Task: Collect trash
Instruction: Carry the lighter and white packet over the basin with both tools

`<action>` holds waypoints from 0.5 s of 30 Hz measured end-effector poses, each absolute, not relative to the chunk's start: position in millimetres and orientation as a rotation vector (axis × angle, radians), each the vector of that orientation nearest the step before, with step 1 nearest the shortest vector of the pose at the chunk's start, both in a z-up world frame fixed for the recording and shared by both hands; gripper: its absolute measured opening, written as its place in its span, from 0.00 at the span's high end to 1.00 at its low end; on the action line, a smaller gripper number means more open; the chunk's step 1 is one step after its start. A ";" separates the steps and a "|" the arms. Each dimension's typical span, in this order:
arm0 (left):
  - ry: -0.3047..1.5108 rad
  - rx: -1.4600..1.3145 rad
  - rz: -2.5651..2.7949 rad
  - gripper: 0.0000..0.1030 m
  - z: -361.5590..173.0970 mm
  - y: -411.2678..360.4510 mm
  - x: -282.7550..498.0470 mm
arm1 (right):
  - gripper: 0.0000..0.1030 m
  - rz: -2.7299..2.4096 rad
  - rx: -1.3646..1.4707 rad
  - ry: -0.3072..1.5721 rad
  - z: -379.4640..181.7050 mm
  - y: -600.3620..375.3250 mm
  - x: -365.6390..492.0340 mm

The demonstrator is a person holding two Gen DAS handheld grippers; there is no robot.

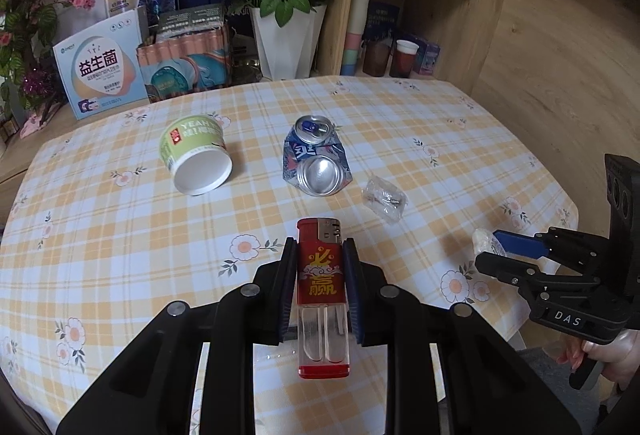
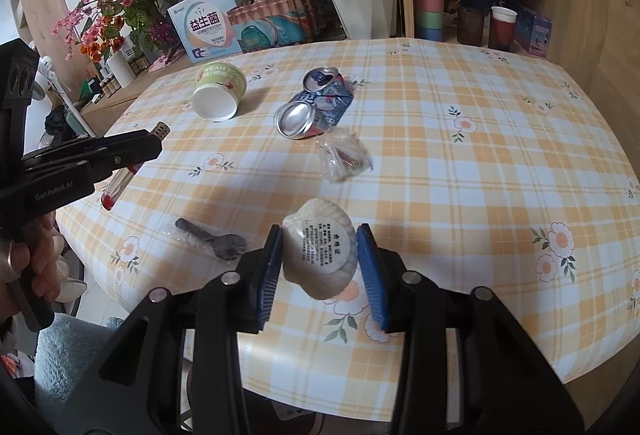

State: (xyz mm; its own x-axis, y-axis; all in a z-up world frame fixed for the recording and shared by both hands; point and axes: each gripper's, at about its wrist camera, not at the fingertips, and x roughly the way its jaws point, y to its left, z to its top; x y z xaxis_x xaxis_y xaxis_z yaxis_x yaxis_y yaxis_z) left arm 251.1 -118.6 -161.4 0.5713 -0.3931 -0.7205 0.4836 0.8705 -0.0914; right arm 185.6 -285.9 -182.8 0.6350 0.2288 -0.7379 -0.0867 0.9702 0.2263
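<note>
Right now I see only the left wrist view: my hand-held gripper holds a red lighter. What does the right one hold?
Observer: The right hand-held gripper is shut on a white pleated packet with a round printed label.
Operator: Is any trash hidden from my view?
Observer: Yes. A black spoon in clear wrap lies on the tablecloth near the front edge, to the left of that packet.
</note>
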 end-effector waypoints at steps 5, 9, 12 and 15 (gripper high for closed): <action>0.784 0.101 -0.505 0.78 -145.6 -103.1 235.7 | 0.61 0.198 0.176 0.847 -172.2 -275.1 174.8; 0.755 0.086 -0.500 0.78 -132.8 -87.9 219.5 | 0.61 0.216 0.169 0.830 -162.7 -265.0 166.1; 0.741 0.066 -0.497 0.78 -124.8 -76.0 208.2 | 0.61 0.230 0.166 0.812 -155.3 -258.3 160.0; 0.723 0.050 -0.493 0.78 -115.2 -64.2 194.4 | 0.61 0.246 0.166 0.792 -147.4 -251.1 152.1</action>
State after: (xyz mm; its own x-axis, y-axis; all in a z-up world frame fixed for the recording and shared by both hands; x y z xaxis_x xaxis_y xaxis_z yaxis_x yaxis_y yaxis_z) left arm 194.4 -64.2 -115.2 0.6414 -0.4151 -0.6452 0.4489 0.8851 -0.1231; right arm 152.1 -251.1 -147.4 0.6762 0.2793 -0.6817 -0.1555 0.9586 0.2385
